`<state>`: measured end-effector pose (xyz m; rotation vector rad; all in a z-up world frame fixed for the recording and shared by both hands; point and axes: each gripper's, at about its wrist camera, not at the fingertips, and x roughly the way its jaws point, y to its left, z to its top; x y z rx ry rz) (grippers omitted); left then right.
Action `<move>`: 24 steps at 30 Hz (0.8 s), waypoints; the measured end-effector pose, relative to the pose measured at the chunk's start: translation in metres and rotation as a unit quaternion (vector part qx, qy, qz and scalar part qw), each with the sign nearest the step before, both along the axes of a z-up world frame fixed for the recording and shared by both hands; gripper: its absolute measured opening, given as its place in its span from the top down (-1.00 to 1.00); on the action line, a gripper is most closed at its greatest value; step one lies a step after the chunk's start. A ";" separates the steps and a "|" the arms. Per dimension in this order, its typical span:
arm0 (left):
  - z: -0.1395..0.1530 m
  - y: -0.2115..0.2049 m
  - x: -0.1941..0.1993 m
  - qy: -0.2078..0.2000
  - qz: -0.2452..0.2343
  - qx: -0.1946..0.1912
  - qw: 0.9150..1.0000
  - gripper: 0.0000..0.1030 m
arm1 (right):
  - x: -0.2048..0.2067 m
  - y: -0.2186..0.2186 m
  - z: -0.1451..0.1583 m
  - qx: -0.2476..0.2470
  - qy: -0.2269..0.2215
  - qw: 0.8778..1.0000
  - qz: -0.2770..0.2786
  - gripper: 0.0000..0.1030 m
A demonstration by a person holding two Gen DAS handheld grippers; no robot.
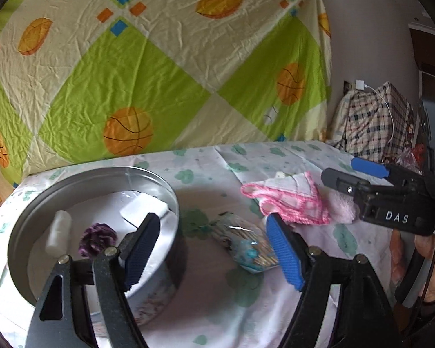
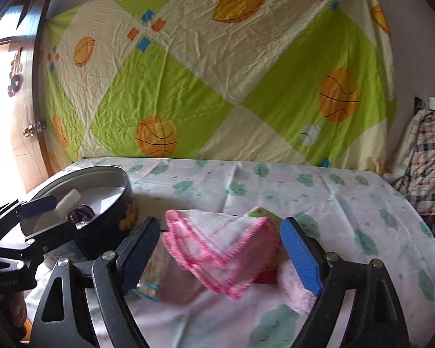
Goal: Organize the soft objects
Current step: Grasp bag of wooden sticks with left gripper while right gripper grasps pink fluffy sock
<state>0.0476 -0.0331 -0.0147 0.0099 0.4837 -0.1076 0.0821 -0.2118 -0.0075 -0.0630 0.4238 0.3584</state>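
My left gripper (image 1: 214,220) stands open over the table, nothing between its fingers; a blue-patterned plastic packet (image 1: 246,246) lies just beyond them. To its left is a round metal tin (image 1: 101,174) holding a white roll (image 1: 58,232), a purple yarn flower (image 1: 97,239) and a white pad (image 1: 143,207). My right gripper (image 2: 221,223) is open, with a folded white cloth with a pink edge (image 2: 223,246) between its pads, not pinched. A pale pink fluffy cloth (image 2: 295,287) lies by the right finger. The left gripper (image 2: 52,216) shows over the tin (image 2: 81,171).
The table wears a white cloth with green clouds (image 2: 348,197). A green and cream ball-print sheet (image 1: 159,72) hangs behind it. A plaid bundle (image 1: 371,121) sits off the right end and a wooden door (image 2: 23,145) is at the left. A hand (image 1: 429,261) holds the right gripper.
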 end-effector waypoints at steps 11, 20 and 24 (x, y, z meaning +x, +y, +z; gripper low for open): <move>-0.038 -0.044 0.046 0.106 -0.011 0.010 0.994 -0.43 | 0.020 -0.063 -0.022 -0.025 0.023 0.995 -0.095 -0.68; -0.053 -0.040 0.081 0.173 0.002 -0.008 0.985 -0.23 | 0.046 -0.088 -0.038 -0.036 0.074 0.988 -0.130 -0.68; -0.058 -0.045 0.089 0.178 0.004 0.010 0.984 -0.23 | 0.057 -0.091 -0.044 -0.028 0.101 0.987 -0.124 -0.68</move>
